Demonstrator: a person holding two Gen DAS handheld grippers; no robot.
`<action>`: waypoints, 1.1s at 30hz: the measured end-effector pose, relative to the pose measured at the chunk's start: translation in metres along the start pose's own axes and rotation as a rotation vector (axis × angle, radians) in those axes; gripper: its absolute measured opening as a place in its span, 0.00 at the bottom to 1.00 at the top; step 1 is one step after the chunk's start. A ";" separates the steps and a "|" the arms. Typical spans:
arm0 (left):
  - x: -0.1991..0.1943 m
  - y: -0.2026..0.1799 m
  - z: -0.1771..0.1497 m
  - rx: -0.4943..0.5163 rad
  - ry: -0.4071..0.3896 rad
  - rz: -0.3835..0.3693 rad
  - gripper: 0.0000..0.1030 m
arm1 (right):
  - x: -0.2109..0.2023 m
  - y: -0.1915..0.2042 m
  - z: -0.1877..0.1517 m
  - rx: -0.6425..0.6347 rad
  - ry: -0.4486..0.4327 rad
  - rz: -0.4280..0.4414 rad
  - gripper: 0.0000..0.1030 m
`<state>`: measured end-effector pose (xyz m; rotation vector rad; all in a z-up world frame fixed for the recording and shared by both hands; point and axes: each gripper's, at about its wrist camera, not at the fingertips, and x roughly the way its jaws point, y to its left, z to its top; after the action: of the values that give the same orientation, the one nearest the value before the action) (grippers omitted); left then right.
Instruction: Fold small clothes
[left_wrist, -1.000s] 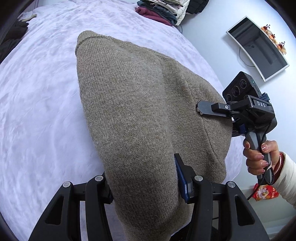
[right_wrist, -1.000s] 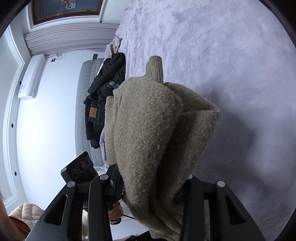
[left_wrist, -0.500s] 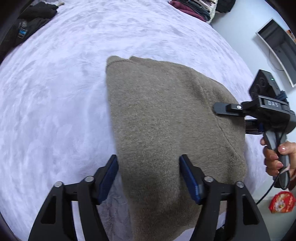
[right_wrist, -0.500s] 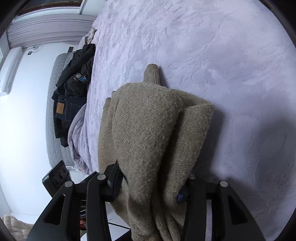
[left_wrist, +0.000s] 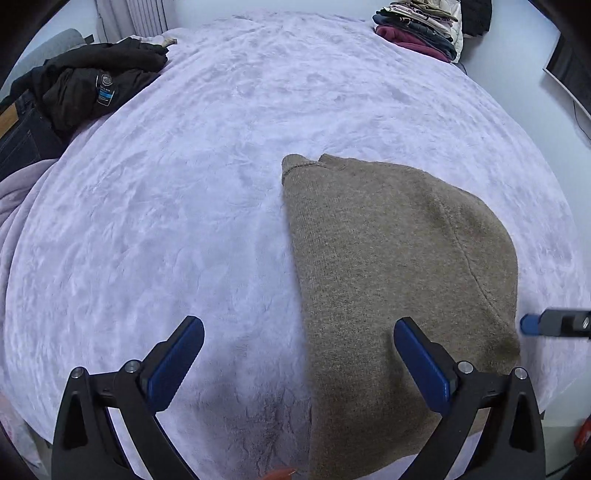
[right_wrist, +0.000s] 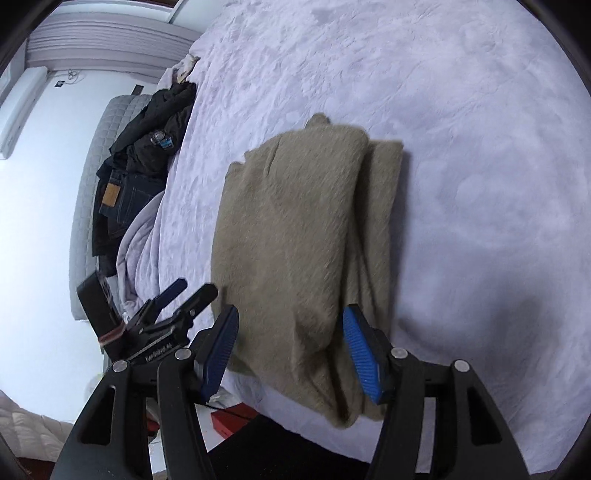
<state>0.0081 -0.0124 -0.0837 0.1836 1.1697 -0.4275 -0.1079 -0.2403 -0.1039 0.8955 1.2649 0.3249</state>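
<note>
An olive-brown knit sweater (left_wrist: 388, 266) lies folded on the lavender bedspread (left_wrist: 184, 206), its near end hanging over the bed's front edge. My left gripper (left_wrist: 298, 325) hovers above it with jaws opening wide. The sweater's left edge runs between the fingers, and neither pad presses on it. In the right wrist view the sweater (right_wrist: 295, 229) stretches away from my right gripper (right_wrist: 291, 314). That gripper's jaws are opening, with the sweater's near end loose between the blue pads (right_wrist: 360, 350). The left gripper (right_wrist: 195, 288) shows at the sweater's left side.
A dark jacket and jeans (left_wrist: 85, 85) are heaped at the bed's far left by the grey headboard (right_wrist: 88, 177). Folded clothes (left_wrist: 417, 33) are stacked at the far right corner. A red box (right_wrist: 229, 417) sits on the floor below the near edge.
The sweater, held up by both grippers before, now lies flat on the bed. Both grippers tipped downward, spread their jaws and let go of it.
</note>
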 end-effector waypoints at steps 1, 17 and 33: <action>-0.001 -0.005 -0.002 -0.004 -0.002 0.009 1.00 | 0.008 0.003 -0.004 -0.007 0.015 -0.006 0.59; 0.001 -0.011 -0.017 0.032 0.041 0.106 1.00 | 0.024 -0.004 -0.024 -0.170 0.038 -0.432 0.11; 0.004 -0.006 -0.017 -0.022 0.096 0.117 1.00 | 0.039 0.013 0.029 -0.204 -0.030 -0.452 0.13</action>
<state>-0.0076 -0.0130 -0.0935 0.2541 1.2504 -0.3050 -0.0661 -0.2174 -0.1200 0.4224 1.3398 0.0776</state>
